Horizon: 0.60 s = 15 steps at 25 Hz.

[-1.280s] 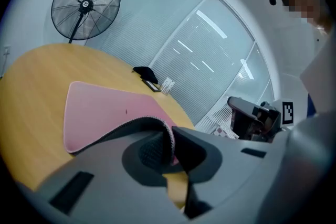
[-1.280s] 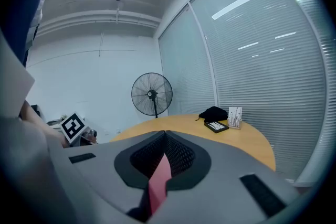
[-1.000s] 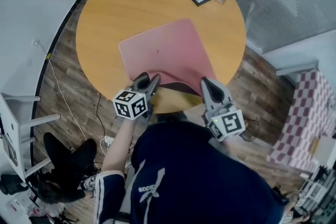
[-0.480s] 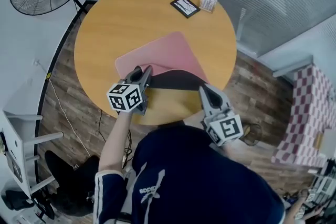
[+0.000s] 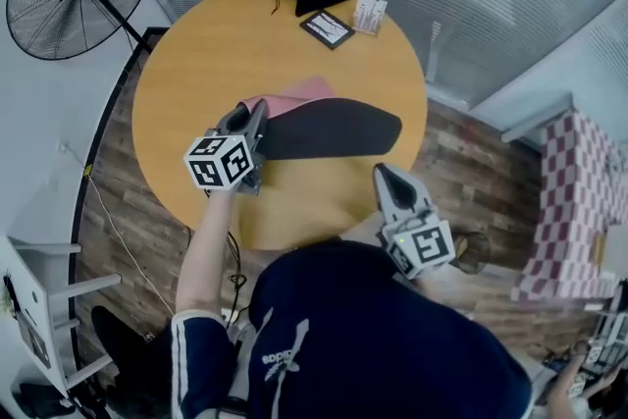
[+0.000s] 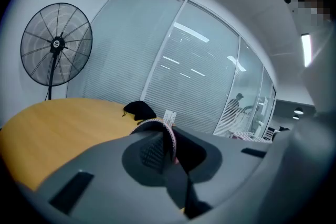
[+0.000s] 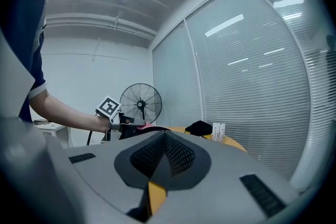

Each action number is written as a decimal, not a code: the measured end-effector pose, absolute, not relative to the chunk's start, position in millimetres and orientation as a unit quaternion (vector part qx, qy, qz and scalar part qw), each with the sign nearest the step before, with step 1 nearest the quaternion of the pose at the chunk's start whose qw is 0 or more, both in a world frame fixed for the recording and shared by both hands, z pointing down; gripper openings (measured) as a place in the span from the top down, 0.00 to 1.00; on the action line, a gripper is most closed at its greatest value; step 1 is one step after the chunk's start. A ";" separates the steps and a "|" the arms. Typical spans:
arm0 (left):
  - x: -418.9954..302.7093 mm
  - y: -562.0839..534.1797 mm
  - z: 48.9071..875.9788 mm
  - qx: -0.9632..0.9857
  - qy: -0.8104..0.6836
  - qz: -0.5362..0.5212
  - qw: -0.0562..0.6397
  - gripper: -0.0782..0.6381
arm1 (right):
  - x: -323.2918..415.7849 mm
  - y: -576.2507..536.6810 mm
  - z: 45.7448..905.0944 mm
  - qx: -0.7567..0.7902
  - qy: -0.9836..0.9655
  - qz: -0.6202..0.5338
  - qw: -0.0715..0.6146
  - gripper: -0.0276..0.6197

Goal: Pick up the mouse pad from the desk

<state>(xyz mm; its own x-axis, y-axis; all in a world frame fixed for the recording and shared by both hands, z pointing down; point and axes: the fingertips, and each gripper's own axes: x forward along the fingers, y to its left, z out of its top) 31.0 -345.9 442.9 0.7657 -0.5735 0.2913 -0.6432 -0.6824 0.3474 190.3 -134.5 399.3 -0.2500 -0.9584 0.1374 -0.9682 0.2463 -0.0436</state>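
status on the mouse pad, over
Left hand-held gripper shut on mouse pad edge. Pad raised, black underside showing. Right hand-held gripper shut, empty. Nothing in the way.

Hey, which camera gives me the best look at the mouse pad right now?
The head view: it shows most of the mouse pad, lifted with its dark underside up, pinched at one end by the left gripper. The left gripper view shows only the pinched edge between its jaws; the right gripper view shows just a small, distant sliver.
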 end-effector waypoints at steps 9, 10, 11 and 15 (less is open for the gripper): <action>51.9 -386.0 384.6 0.931 -0.324 0.076 0.150 0.86 | 202.4 -136.5 387.3 0.629 -0.775 0.052 0.030 0.95; 53.5 -389.5 379.1 0.932 -0.324 0.075 0.144 0.86 | 203.2 -136.8 385.2 0.631 -0.774 0.050 0.027 0.95; 54.9 -393.4 373.2 0.933 -0.324 0.075 0.137 0.86 | 204.0 -137.3 383.1 0.632 -0.773 0.048 0.024 0.95; 60.0 -410.0 342.4 0.937 -0.324 0.065 0.110 0.86 | 206.6 -140.3 376.7 0.635 -0.771 0.040 0.019 0.95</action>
<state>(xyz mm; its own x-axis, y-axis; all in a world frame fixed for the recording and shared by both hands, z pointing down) 60.0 -410.0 342.4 0.7815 -0.5935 0.1922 -0.6219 -0.7657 0.1643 206.6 -140.3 376.7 -0.1928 -0.9779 0.0804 -0.9810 0.1903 -0.0376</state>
